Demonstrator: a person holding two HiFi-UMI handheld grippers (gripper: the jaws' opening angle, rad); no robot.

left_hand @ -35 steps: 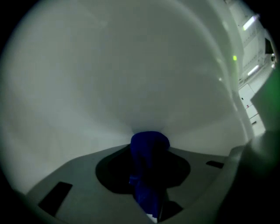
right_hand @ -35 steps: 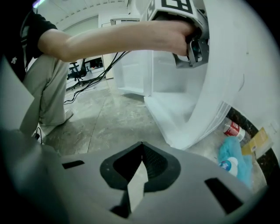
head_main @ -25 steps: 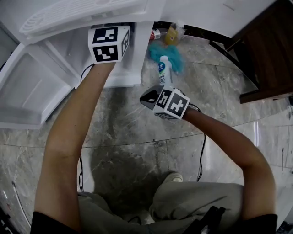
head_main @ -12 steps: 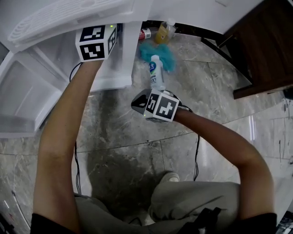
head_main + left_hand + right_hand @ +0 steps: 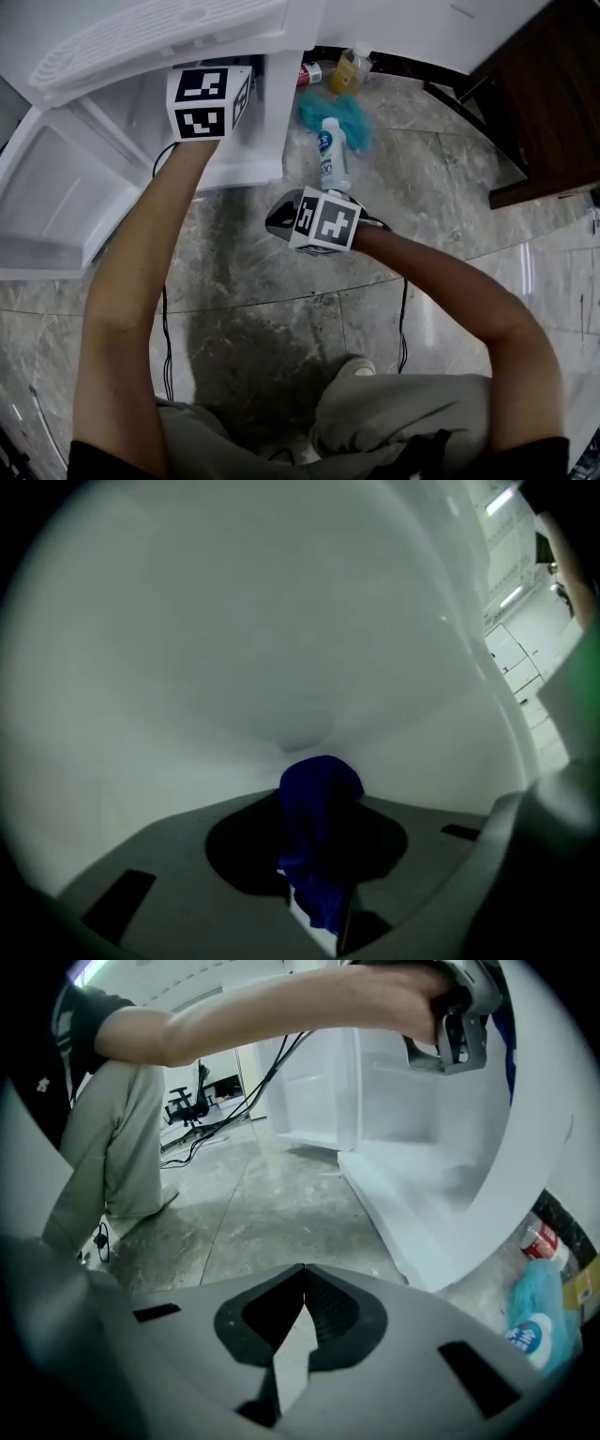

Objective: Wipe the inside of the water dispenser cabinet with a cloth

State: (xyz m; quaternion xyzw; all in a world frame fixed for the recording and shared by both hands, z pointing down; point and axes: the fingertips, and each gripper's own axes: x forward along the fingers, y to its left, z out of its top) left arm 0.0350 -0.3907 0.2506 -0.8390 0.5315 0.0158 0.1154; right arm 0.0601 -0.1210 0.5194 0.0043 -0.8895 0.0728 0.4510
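**Left gripper view: blue cloth up against the cabinet wall**

The wipe is on. The left claw [image 5: 317,803] is clenched on a bunched blue cloth [image 5: 319,874], its jaws part-way apart around the wad. The cloth's leading fold looks pressed to the white inner wall of the water dispenser cabinet [image 5: 281,639], though that contact is my judgement, not a certainty. In the head view that arm reaches into the open cabinet, with the door [image 5: 56,197] standing wide. The right claw [image 5: 304,1267] hangs outside over the marble floor [image 5: 281,309], clamped shut on nothing, and a white bottle [image 5: 331,155] lies just beyond it. Next call: sweep the cloth across the wall and into the corners, with firm pressure so the wad doesn't slip free.
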